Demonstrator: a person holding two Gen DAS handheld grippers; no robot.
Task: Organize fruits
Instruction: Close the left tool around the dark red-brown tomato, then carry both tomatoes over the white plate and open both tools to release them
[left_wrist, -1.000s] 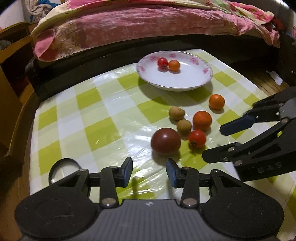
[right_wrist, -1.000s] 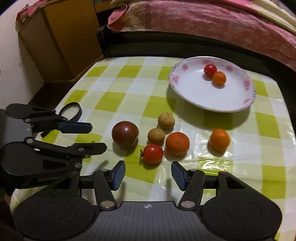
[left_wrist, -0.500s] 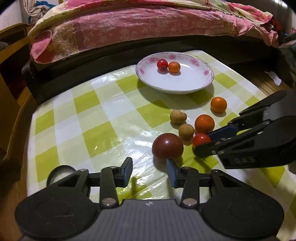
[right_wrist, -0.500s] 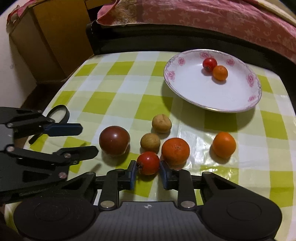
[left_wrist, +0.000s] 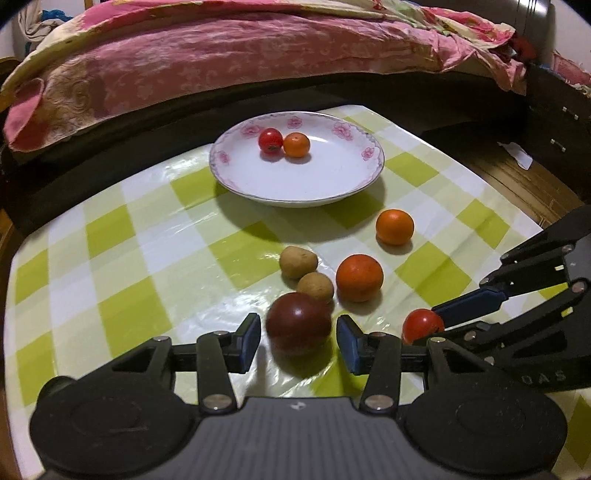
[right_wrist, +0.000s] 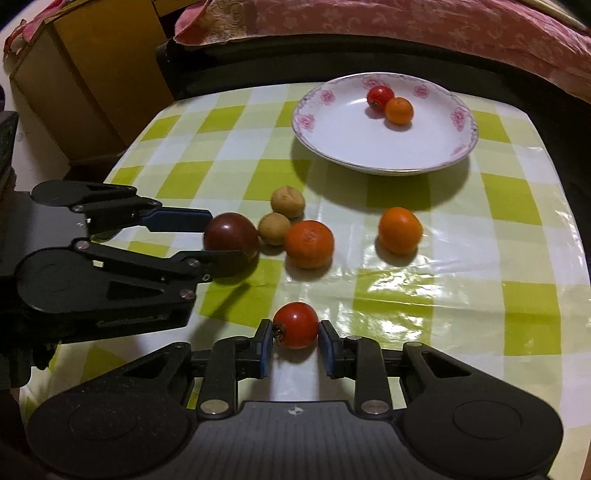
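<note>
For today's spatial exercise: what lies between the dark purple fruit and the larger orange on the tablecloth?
A small tan fruit sits between the dark purple fruit and the larger orange, clearest in the right wrist view; a second tan fruit lies just behind it.

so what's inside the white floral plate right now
Inside the white floral-rimmed plate: one small red tomato touching one small orange fruit. Nothing else; the plate's inside is fully visible.
</note>
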